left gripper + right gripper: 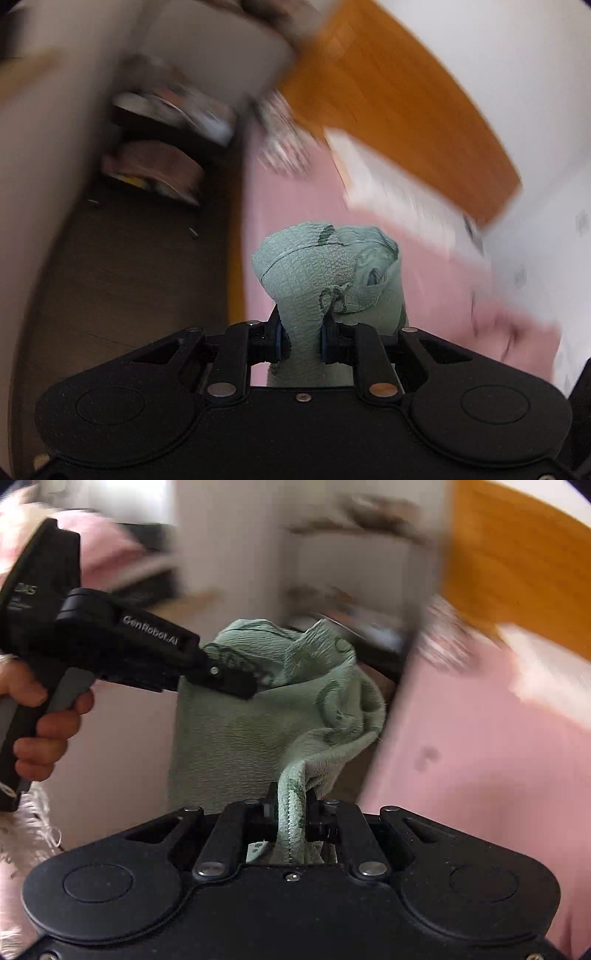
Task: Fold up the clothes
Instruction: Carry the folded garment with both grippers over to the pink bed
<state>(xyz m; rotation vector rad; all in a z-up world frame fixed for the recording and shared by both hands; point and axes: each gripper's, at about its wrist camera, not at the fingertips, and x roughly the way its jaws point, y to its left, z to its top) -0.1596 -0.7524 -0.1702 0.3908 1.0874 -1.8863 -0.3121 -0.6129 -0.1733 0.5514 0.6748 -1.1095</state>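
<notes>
A pale green textured cloth (pixel 314 269) with darker green patterns is bunched up between my left gripper's (pixel 302 332) jaws, which are shut on it. In the right wrist view the same green cloth (pixel 258 731) hangs in the air. My right gripper (pixel 291 812) is shut on a hemmed edge of it. The left gripper (pixel 236 681), held by a hand (pixel 40 720), grips the cloth's upper left part. The background is motion-blurred.
A bed with a pink sheet (pixel 295 206) lies below, also in the right wrist view (pixel 480 738). An orange wooden headboard (pixel 406 110) stands behind it. Dark floor (pixel 129 258) and cluttered shelves (pixel 166 122) lie left. A white fluffy sleeve (pixel 22 830) is at the left edge.
</notes>
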